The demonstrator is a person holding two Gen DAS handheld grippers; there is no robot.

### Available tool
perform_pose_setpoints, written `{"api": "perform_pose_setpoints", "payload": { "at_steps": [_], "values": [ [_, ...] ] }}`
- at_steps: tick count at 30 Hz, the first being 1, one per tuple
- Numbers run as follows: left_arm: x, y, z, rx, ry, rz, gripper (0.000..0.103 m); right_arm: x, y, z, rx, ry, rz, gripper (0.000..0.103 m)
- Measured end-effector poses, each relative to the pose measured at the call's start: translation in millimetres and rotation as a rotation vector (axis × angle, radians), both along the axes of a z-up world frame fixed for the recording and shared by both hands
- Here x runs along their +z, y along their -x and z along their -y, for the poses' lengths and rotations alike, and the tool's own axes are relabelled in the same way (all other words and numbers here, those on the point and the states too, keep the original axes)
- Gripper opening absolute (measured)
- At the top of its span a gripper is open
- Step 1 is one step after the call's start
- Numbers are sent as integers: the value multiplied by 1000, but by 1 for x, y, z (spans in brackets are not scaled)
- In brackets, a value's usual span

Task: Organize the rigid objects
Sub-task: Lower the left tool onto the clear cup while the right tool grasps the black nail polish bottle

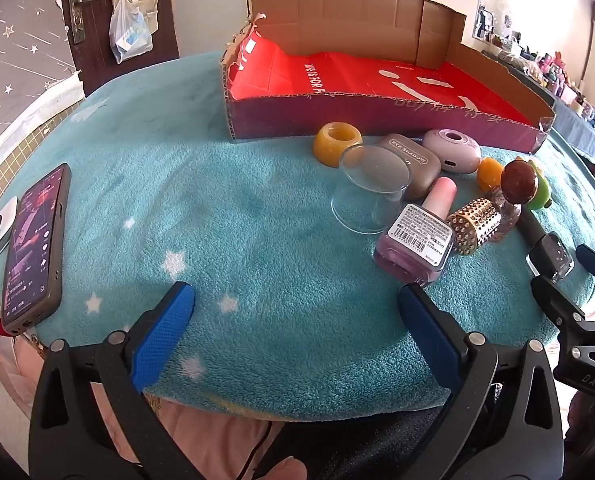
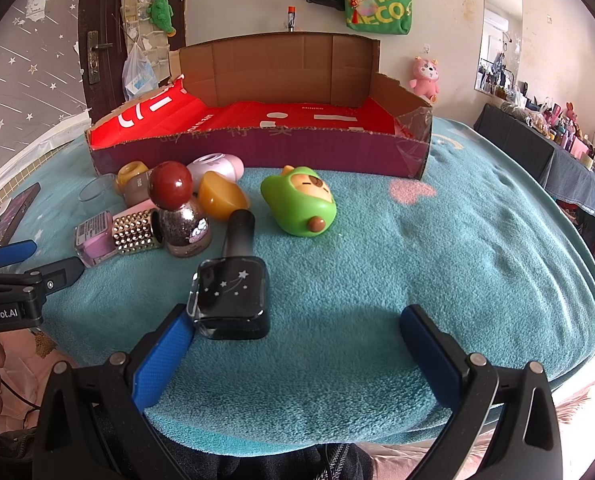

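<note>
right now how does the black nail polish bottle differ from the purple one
The black bottle is dark with star prints; the purple bottle is clear lilac with a barcode label. Black has a black cap, purple a pink one. Black lies apart, purple touches the studded gold cap. Both lie on their sides.

— Looks like a home bedroom?
— Yes: teal fleece blanket (image 2: 437, 264) with stars, pink plush toy (image 2: 425, 76) on the wall, green tote bag (image 2: 385, 8) hanging, wooden door (image 1: 81, 20) with a handle, cluttered side table (image 2: 557, 148).
</note>
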State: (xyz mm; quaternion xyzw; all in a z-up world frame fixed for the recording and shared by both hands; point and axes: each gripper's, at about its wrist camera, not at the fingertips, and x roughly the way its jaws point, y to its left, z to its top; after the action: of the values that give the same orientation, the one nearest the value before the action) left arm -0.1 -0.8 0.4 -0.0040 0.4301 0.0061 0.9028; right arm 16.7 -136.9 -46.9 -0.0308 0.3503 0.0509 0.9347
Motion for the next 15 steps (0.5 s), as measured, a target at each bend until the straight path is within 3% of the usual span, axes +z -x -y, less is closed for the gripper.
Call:
{"api": "perform_pose_setpoints", "payload": {
  "at_steps": [15],
  "values": [
    [3,-10,2,-78,-6,-14,103,0,0,0,0,0,-1,103]
  ]
}}
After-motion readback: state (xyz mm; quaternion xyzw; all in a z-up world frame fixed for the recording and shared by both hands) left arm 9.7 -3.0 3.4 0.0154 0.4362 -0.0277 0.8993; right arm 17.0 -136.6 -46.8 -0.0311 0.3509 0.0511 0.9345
